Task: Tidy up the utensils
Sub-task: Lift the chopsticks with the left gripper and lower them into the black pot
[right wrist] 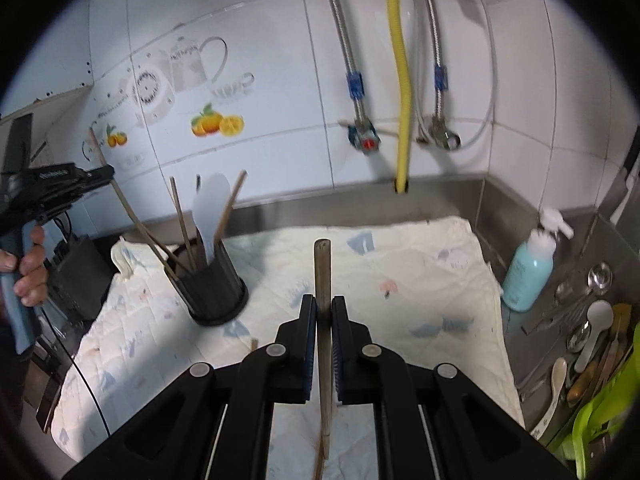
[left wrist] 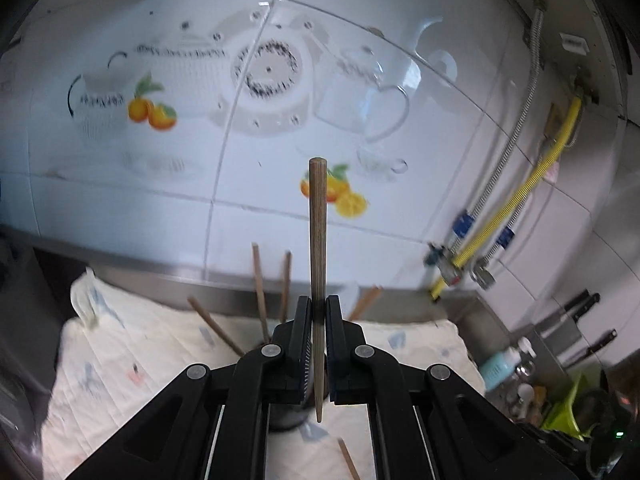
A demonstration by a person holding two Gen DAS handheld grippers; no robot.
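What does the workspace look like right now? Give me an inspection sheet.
Surface: steel counter covered by a patterned cloth.
Job's things: black utensil holder upright on the cloth, holding chopsticks and a white spatula; one loose chopstick lies on the cloth.
Clutter: blue pump bottle, spoons in a tray on the right, knives.
Grippers: left hand-held gripper shut on a chopstick; right hand-held gripper shut on another chopstick.
Cables: black cable over the cloth's left edge.
Surroundings: tiled wall, yellow hose, braided hoses, valves.
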